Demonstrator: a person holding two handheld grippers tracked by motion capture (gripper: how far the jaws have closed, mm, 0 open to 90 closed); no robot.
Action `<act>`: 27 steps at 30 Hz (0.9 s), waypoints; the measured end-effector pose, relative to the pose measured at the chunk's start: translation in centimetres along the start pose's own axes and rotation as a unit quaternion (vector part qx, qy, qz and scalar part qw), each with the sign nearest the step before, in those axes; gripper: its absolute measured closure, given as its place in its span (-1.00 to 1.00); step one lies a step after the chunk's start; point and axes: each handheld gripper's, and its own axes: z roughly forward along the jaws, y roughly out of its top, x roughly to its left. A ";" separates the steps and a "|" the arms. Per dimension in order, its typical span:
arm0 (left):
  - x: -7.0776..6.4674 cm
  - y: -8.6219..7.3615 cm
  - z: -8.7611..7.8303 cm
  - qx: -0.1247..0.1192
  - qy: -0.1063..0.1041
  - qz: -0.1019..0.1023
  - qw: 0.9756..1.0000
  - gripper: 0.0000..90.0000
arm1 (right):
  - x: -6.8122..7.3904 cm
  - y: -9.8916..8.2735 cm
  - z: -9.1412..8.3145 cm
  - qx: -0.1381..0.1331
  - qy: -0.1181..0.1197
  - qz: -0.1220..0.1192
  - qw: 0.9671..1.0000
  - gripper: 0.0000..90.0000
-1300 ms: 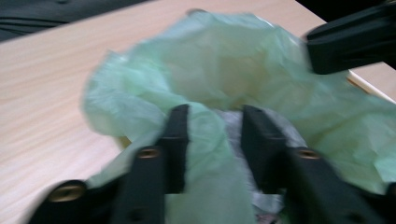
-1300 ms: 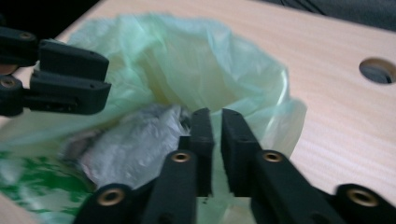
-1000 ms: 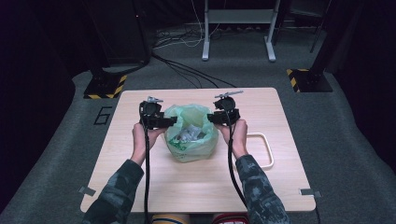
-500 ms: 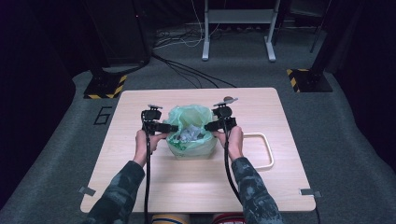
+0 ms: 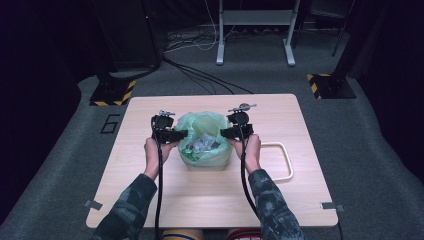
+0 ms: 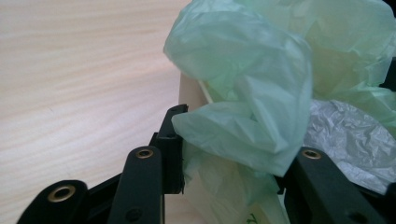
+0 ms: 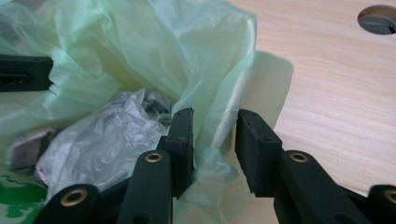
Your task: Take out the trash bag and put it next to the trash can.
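We read single digit "6" marked on grey floor left of table. Green print on bag too cropped for us to read.

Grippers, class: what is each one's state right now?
Left gripper: fingers have just been closing around a green bag fold; grip cannot be told.
Right gripper: fingers have just been closing, still open, its rim between them.

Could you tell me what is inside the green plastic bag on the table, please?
The green plastic bag holds crumpled clear plastic film and something dark among it. The bag's folds cover whatever lies deeper. It lines a pale container.
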 end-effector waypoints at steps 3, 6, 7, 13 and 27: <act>-0.3 0.3 -0.6 -0.014 0.004 0.014 1.000 0.48 | -0.2 0.1 -0.6 -0.014 0.002 0.000 1.000 0.61; -0.6 0.5 -1.1 -0.026 0.006 0.023 0.999 0.58 | -0.1 0.3 -1.1 -0.028 0.000 -0.004 1.000 0.70; -0.7 0.6 -1.1 -0.026 0.009 0.027 0.999 0.60 | -0.1 0.3 -1.3 -0.032 -0.003 -0.011 0.999 0.72; -1.1 0.8 -1.8 -0.038 0.006 0.039 0.998 0.74 | 0.1 0.4 -1.5 -0.038 -0.006 -0.011 0.999 0.83; -2.9 1.7 -3.0 -0.058 -0.020 0.057 0.997 0.84 | 0.7 0.3 -2.2 -0.039 -0.015 -0.018 0.999 0.87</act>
